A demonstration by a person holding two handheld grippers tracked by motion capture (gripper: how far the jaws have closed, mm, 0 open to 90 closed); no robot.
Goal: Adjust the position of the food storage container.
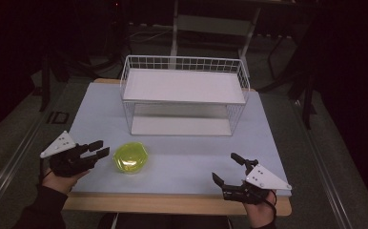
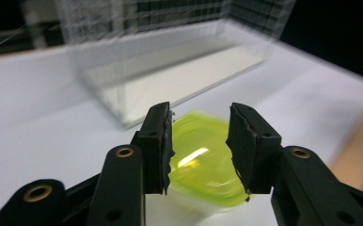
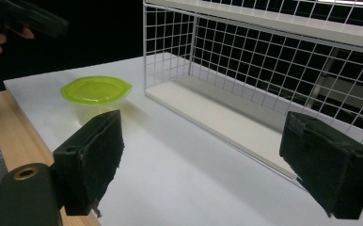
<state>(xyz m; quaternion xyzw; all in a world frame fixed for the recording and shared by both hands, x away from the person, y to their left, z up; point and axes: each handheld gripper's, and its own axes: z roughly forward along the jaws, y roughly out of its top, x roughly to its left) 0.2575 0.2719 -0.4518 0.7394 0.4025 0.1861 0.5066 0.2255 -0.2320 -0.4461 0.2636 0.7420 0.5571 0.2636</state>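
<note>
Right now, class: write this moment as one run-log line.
left gripper: open, beside green bowl | right gripper: open, holding nothing | wire rack: behind bowl

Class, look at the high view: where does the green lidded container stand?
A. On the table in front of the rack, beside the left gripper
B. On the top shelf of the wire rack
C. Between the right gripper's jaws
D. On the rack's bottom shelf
A: the green container stands on the table in front of the wire rack, just off the left gripper.

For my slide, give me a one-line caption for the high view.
Left gripper reaches toward a green-lidded container before a white wire shelf; right gripper waits open.
</note>
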